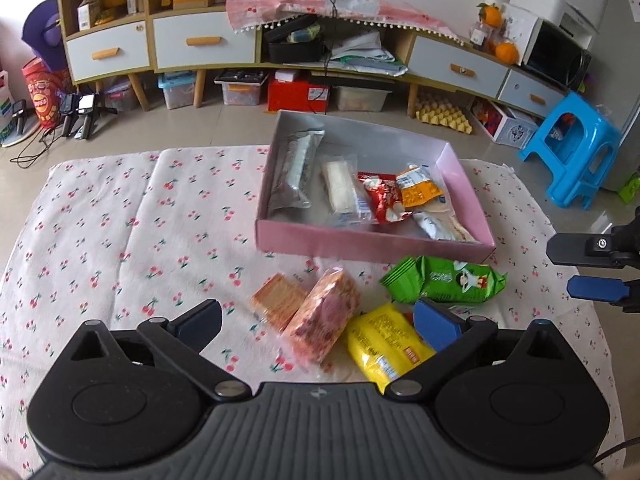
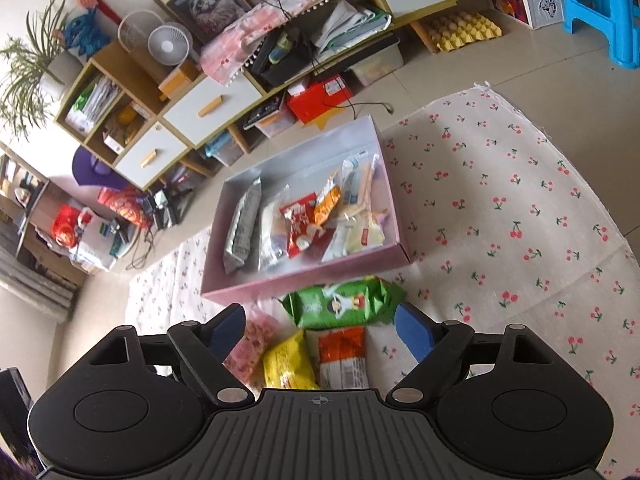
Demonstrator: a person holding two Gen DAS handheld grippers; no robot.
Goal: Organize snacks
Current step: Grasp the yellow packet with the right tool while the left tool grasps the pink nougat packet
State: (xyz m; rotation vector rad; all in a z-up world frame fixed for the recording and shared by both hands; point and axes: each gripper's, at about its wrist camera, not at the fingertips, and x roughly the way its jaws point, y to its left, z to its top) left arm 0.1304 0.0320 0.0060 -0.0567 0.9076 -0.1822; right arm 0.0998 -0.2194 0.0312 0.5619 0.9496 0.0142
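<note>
A pink box [image 1: 360, 240] [image 2: 304, 280] on the cherry-print cloth holds several snack packs. In front of it lie loose snacks: a green pack [image 1: 444, 280] [image 2: 344, 302], a yellow pack [image 1: 380, 344] [image 2: 288, 360], a pink-orange pack [image 1: 324, 316] [image 2: 254, 340], an orange wafer pack [image 1: 276, 300], and an orange-white pack [image 2: 344, 356]. My left gripper [image 1: 316, 320] is open and empty, above the pink-orange and yellow packs. My right gripper [image 2: 320, 330] is open and empty, above the yellow and orange-white packs; it also shows at the right edge of the left wrist view [image 1: 592, 268].
The cherry-print cloth [image 1: 120, 232] [image 2: 500, 220] covers the work surface. Beyond it is tiled floor, a long low cabinet [image 1: 200, 44] with drawers and bins beneath, and a blue plastic stool [image 1: 572, 148] at the right.
</note>
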